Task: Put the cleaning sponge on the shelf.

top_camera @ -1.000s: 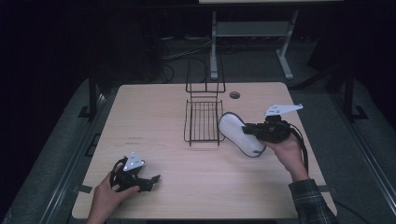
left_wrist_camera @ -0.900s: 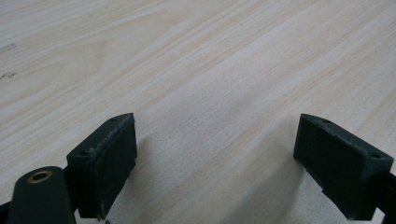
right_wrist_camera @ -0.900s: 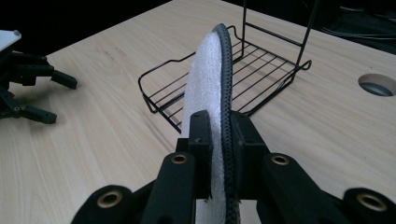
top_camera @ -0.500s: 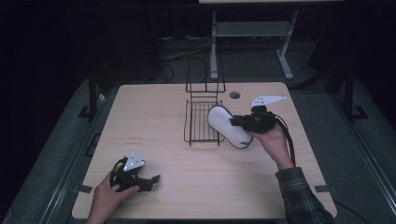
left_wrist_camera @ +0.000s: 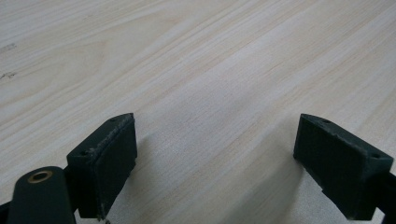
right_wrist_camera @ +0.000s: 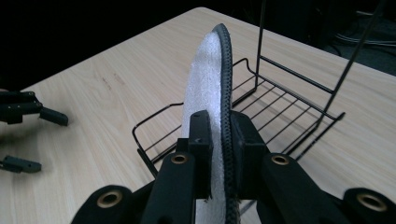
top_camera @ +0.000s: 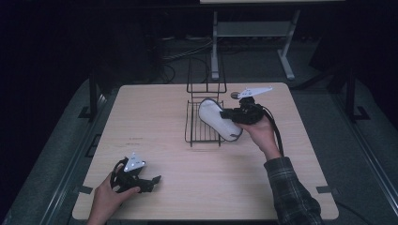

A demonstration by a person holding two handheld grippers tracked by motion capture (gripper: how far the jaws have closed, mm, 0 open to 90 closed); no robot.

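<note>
near edge of the worktop (top_camera: 197, 187), high view: we see the left hand (top_camera: 105, 199) holding the left hand-held gripper (top_camera: 152, 180) low over the wood, jaws pointing toward the right side of the picture. the left gripper view shows its two black pads (left_wrist_camera: 105, 161) standing wide apart with bare wood grain between them; nothing is held.

further in, right of centre: the right hand (top_camera: 260, 133), in a plaid sleeve (top_camera: 291, 190), carries the right hand-held gripper (top_camera: 225, 114) clear of the worktop. its jaws are nearly closed and clamp a white slipper (top_camera: 217, 119), which hangs in the air, not resting on anything we can make out. in the high view the slipper lies tilted, one end up toward the far left, the other down toward the near right, over the right edge of the wire rack's (top_camera: 199, 126) flat tray. in the right gripper view the slipper (right_wrist_camera: 208, 93) stands on edge between the two pads: fuzzy white side against the left pad, dark ribbed rim against the right pad. beyond it we see the rack's tray (right_wrist_camera: 275, 100) and upright back frame.

the rack sits at the middle of the worktop, toward the far edge, its tall back on the far side. just right of the back frame a small dark round spot (top_camera: 234, 95) lies on the wood; we cannot tell what it is.

beyond the worktop: a pale metal stand (top_camera: 253, 33) and cables on the dark floor.
</note>
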